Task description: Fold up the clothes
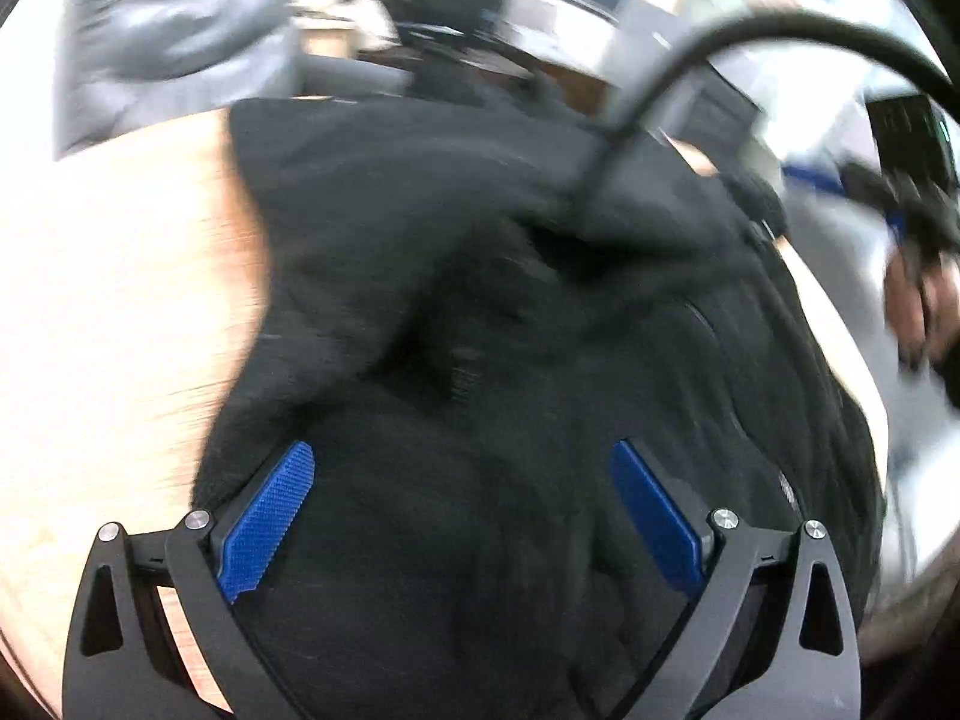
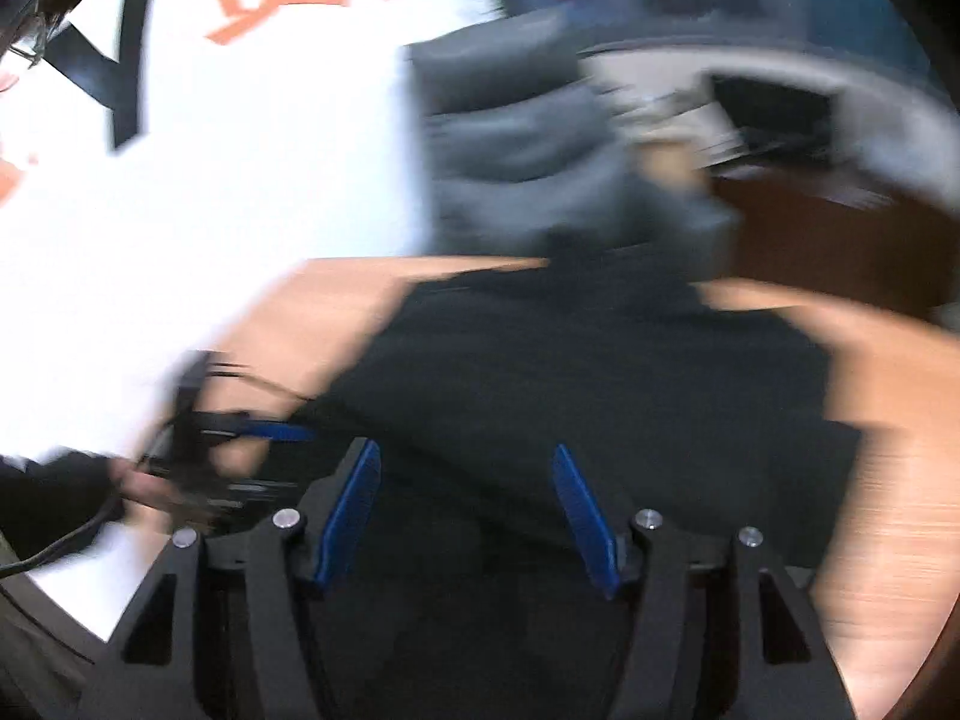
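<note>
Garment: black garment lies rumpled on the wooden table, long axis running away from both cameras; blur hides details.
Left tongs: apart, empty, above the cloth.
Right tongs: apart, empty.

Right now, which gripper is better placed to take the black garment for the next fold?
Probably left. The left gripper is wide open low over the black garment; the right gripper, also open, looks farther back.
</note>
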